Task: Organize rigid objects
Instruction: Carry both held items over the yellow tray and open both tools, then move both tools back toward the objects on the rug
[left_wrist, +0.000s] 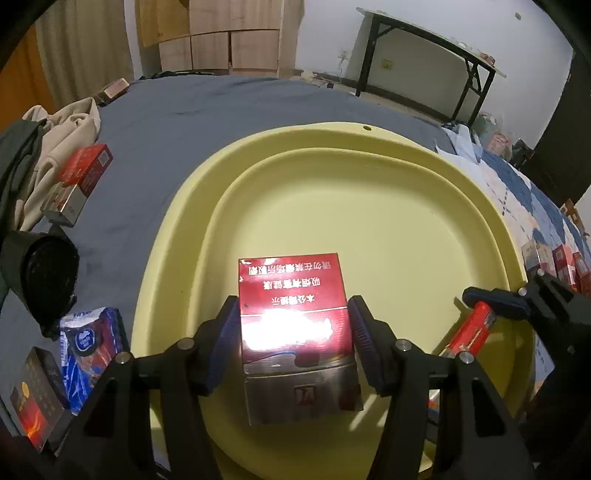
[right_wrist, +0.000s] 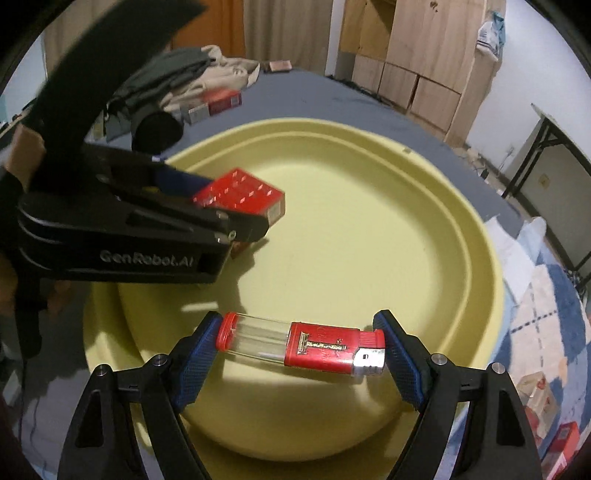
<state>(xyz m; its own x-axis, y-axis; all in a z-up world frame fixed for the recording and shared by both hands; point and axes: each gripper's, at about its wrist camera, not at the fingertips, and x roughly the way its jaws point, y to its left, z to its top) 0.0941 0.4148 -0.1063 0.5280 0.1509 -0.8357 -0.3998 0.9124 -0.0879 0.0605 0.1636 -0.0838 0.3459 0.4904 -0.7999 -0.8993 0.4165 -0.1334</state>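
Note:
A pale yellow basin (left_wrist: 388, 206) (right_wrist: 369, 229) sits on the grey-blue bed. My left gripper (left_wrist: 293, 339) is shut on a red cigarette pack (left_wrist: 295, 325), held low over the basin's near floor; its blue pads press both sides. In the right wrist view that gripper (right_wrist: 236, 218) reaches in from the left with the red pack (right_wrist: 243, 192). My right gripper (right_wrist: 301, 347) is shut on a red lighter with a clear end (right_wrist: 303, 347), gripped by its two ends over the basin's near side. The lighter (left_wrist: 472, 328) shows at the right of the left wrist view.
Left of the basin lie a red and silver pack (left_wrist: 79, 177), a black cylinder (left_wrist: 44, 273), a blue packet (left_wrist: 92, 339), a dark pack (left_wrist: 35, 402) and folded clothes (left_wrist: 55, 140). More red packs (left_wrist: 565, 262) sit on the checked quilt at right. A folding table (left_wrist: 436, 62) stands beyond.

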